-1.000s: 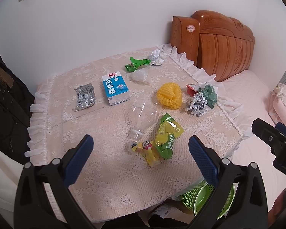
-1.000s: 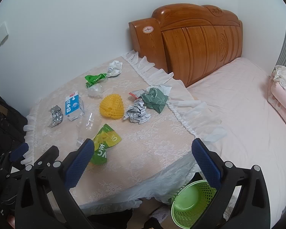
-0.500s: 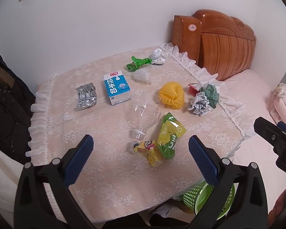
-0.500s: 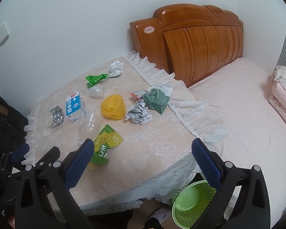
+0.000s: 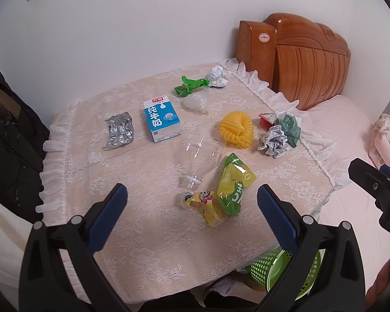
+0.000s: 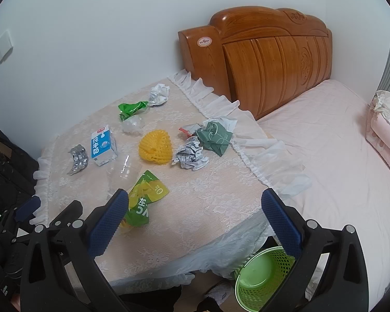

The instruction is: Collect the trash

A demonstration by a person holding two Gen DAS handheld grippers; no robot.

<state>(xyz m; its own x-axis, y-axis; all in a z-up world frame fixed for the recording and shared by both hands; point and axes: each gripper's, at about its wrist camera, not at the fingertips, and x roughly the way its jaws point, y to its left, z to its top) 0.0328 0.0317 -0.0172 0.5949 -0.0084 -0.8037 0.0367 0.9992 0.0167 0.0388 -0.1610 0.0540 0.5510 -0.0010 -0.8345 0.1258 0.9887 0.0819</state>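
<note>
1. Both grippers hang over the near edge of the tabletop, jaws wide and holding nothing: left gripper, right gripper.
2. The trash lies spread on the cloth, none of it collected yet. Taking the green-yellow pouch as landmark: a yellow wrapper touches its near-left end, a clear bottle lies just left of it, a milk carton farther left and back, and a yellow net just behind.
3. The pouch sits straight ahead of the left gripper, between its finger lines; its long axis runs away from that gripper, leaning slightly right.
4. The bin stands on the floor below the tabletop's near-right corner, closer to the right gripper.
5. The left looks better placed for the pouch.
</note>
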